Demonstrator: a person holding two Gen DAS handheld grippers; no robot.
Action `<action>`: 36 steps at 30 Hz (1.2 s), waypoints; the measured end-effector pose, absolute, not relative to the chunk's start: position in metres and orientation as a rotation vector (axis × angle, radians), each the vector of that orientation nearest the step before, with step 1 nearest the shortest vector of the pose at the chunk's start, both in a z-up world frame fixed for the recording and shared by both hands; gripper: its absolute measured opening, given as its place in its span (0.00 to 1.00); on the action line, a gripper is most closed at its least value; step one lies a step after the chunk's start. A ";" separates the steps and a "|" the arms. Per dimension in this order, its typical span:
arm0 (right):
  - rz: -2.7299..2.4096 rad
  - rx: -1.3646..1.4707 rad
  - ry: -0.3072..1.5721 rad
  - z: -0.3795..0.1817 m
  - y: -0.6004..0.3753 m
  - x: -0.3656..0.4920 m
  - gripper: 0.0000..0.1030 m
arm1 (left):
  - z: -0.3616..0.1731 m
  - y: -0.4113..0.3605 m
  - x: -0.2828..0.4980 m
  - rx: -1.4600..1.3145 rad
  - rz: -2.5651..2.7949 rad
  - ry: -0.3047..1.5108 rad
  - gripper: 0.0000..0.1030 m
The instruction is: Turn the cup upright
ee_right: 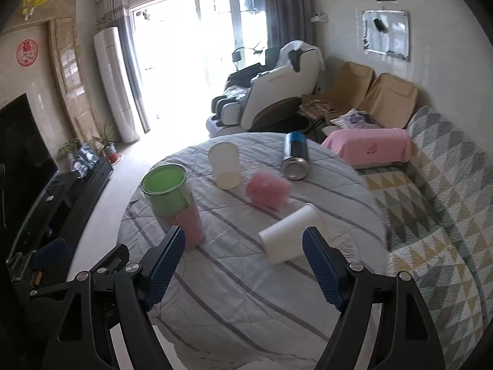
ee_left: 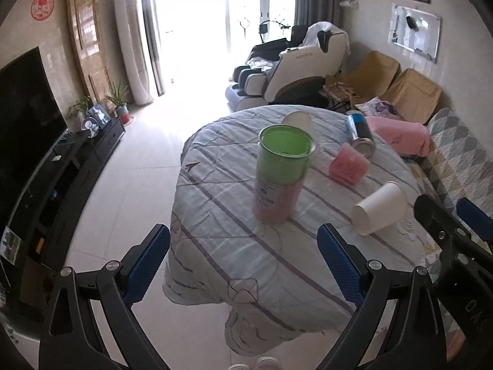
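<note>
Now the white paper cup (ee_right: 291,234) lies on its side on the striped tablecloth (ee_right: 246,293), near the right gripper (ee_right: 245,265); both it and the left gripper (ee_left: 246,265) hover with jaws spread, empty.

Round surface (ee_right: 215,293) under a striped quilt

On it: an upright green-and-pink canister (ee_right: 174,203), and lying on their sides a white paper cup (ee_right: 289,236), pink cup (ee_right: 268,192), translucent white cup (ee_right: 226,165) and blue can (ee_right: 295,155).
</note>
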State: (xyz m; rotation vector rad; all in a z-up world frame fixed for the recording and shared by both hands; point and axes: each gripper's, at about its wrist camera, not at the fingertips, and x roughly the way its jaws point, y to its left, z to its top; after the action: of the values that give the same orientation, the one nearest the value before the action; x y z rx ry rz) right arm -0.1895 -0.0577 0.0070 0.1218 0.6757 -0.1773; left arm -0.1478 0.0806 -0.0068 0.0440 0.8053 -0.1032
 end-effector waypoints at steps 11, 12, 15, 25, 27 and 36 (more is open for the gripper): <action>-0.184 0.107 0.680 0.022 -0.090 -0.217 0.78 | 0.011 0.056 -0.182 0.044 -0.048 0.768 0.98; -0.174 0.117 0.684 0.022 -0.095 -0.217 0.78 | 0.010 0.053 -0.185 0.039 -0.036 0.768 0.98; -0.128 0.165 0.705 0.017 -0.116 -0.217 0.78 | 0.008 0.037 -0.193 0.042 0.023 0.764 0.98; -0.023 0.285 0.764 0.008 -0.159 -0.209 0.78 | 0.013 -0.006 -0.204 0.022 0.098 0.722 0.98; -0.013 0.297 0.760 0.007 -0.163 -0.206 0.78 | 0.016 -0.013 -0.204 0.038 0.097 0.693 0.98; -0.047 0.248 0.674 0.012 -0.170 -0.206 0.78 | 0.024 -0.026 -0.201 0.049 0.082 0.634 0.98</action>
State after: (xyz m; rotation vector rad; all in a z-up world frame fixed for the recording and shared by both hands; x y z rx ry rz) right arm -0.2063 -0.1696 0.0120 0.2476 0.6741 -0.0467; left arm -0.2010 -0.0264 0.0237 0.0488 0.6345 0.0817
